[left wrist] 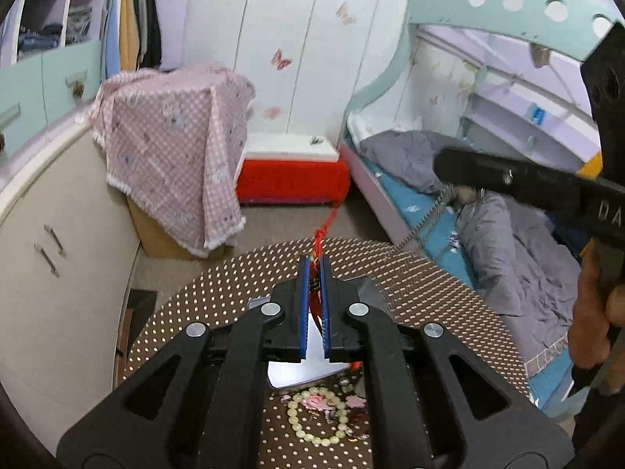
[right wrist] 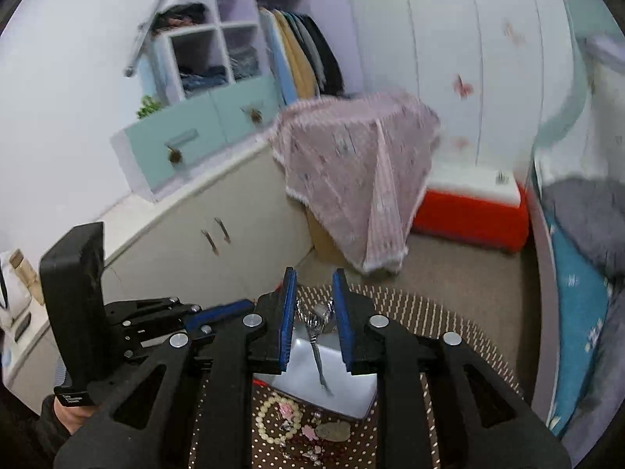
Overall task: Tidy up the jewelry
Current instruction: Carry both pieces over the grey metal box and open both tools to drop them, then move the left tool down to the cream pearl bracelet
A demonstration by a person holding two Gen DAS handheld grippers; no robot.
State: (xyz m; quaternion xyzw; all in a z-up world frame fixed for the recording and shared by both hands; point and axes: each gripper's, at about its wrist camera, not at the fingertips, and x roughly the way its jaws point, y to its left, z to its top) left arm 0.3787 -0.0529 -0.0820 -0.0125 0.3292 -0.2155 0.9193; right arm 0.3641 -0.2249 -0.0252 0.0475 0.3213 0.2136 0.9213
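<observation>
While both claws hang over a round desk [left wrist: 449, 297] covered in a brown cloth with pale dots, the bedroom spreads out behind them. From the left wrist view, the left claw [left wrist: 315, 273] has its blue pads pressed together on a red cord [left wrist: 318, 242], which runs taut toward 12 o'clock. Below it, at 6 o'clock, a pale bead bracelet [left wrist: 316, 416] lies flat on the desk beside small pink flower pieces, just next to a white tray [left wrist: 297, 375]. The right claw [right wrist: 314, 293] stands spread apart (nothing between its pads), above the white tray [right wrist: 347, 387], where a silver chain [right wrist: 318, 348] lies.

Around the desk: a pink checked cloth [left wrist: 175, 148] drapes a box at 10 o'clock, a red box with a white lid [left wrist: 293, 174] sits at 12 o'clock against white butterfly-stickered wardrobe doors [left wrist: 297, 39], and a bed [left wrist: 508, 234] with grey bedding and a teal frame fills 3 o'clock. Cream cabinets [left wrist: 47, 234] line 9 o'clock, with open shelves and hanging clothes above.
</observation>
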